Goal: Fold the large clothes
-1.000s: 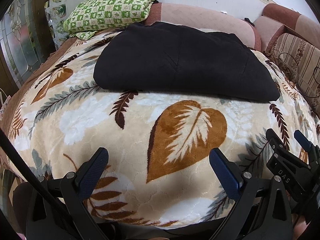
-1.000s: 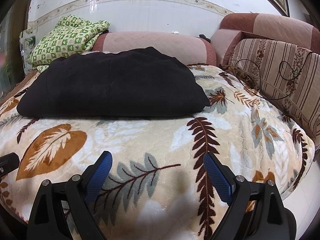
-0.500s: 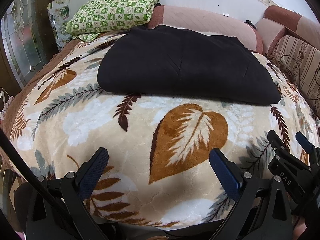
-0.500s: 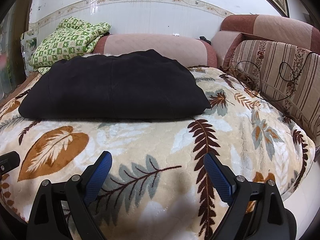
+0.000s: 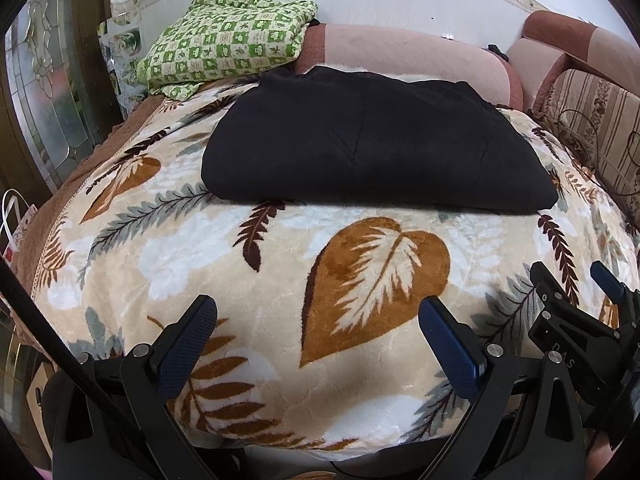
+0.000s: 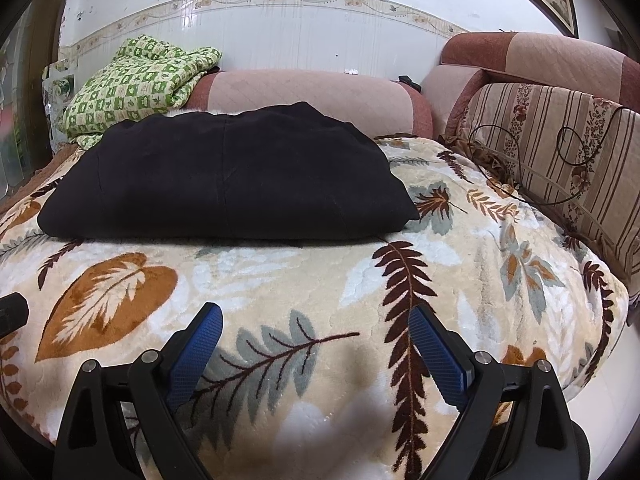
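Item under inspection: 1 black garment (image 5: 372, 152), lying on the leaf-patterned blanket (image 5: 240, 264) toward the far side of the bed, just in front of the pink bolster (image 6: 304, 96). It presents as a compact, roughly rectangular bundle with a thick, rounded near edge, consistent with several layers stacked. No sleeve or loose hem shows outside the outline in either view.

Left gripper (image 5: 318, 320): fingers spread wide, nothing between them, well apart from the garment, above the near blanket edge. Right gripper (image 6: 316, 328): likewise spread and empty, on the same near side; its body also shows at the right edge of the left wrist view.

Assessment: folding appears complete or nearly so. What may remain is 1 final halving or a smoothing of the top surface; the far edge is hidden, so its neatness cannot be confirmed. A green checked cloth (image 5: 228, 40) lies folded at the far left corner, untouched.
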Tool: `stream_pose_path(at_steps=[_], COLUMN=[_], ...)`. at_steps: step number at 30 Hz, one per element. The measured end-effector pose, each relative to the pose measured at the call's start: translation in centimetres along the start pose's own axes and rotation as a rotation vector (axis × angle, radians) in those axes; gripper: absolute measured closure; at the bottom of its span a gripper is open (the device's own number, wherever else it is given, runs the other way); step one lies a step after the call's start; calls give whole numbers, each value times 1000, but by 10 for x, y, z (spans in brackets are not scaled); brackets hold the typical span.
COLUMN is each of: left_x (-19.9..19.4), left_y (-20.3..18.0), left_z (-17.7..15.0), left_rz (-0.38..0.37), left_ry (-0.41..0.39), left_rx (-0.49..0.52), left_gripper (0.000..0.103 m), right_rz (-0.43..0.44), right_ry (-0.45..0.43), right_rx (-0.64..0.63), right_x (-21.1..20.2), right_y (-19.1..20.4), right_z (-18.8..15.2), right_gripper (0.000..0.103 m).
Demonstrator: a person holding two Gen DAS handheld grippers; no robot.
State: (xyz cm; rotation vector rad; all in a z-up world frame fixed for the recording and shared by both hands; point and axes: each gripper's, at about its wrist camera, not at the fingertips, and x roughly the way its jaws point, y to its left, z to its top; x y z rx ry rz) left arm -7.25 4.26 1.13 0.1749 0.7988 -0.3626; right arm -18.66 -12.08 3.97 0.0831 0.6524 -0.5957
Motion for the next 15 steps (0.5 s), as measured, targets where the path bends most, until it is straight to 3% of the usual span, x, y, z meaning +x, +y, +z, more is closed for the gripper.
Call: stream_pose_path(at_steps=[15], left_x=[-8], left_y=[0], left_z=[0], left_rz=[24], left_ry=[-24], left_rx=[9], left_gripper=[3], right_rz=[22], right_ry=[-5], right_rx=[-4], right_x=[-3], right_y=[-1], right_z=[0], right_gripper=[4])
